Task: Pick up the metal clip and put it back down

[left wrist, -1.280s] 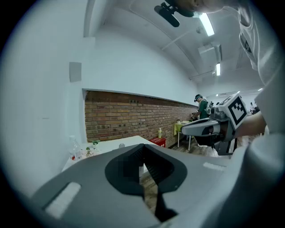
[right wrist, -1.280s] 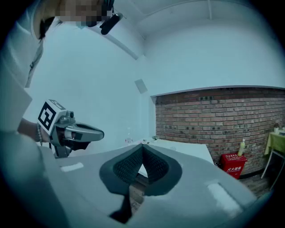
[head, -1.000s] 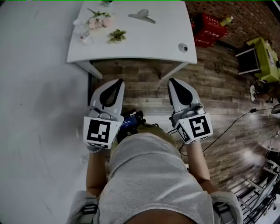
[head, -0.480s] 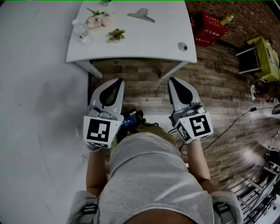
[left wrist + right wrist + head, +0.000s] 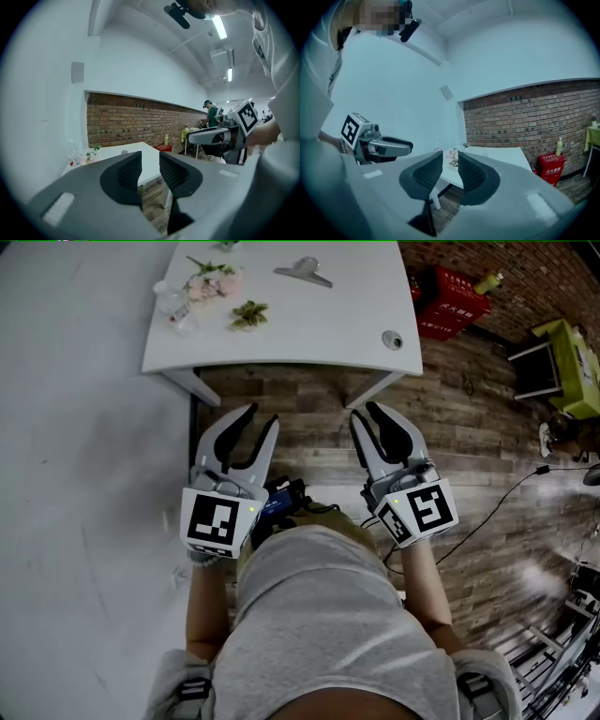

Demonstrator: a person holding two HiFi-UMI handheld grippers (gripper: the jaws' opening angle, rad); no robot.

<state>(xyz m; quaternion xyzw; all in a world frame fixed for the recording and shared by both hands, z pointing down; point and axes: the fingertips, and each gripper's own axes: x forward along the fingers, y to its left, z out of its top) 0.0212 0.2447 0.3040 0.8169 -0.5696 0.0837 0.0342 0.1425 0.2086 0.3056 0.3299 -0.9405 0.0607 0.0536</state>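
The metal clip [image 5: 305,273] lies on the white table [image 5: 319,338] near its far edge, well away from both grippers. Held out in front of the person, over the wooden floor short of the table, are my left gripper [image 5: 260,420] and my right gripper [image 5: 363,414]. The jaws of both have just been opening, and a gap with nothing in it shows between each pair. In the left gripper view the left gripper [image 5: 150,165] frames the table edge; the right gripper [image 5: 450,161] in its own view likewise.
On the table's left part lie a pink flower bunch [image 5: 214,284], a green sprig [image 5: 250,314] and a clear bottle [image 5: 172,302]. A small round cap [image 5: 392,339] sits near the right corner. A red crate [image 5: 448,302] and a green chair [image 5: 567,362] stand to the right.
Both grippers' jaws were shut in the earlier frames and now stand apart. The hands stay where they were.
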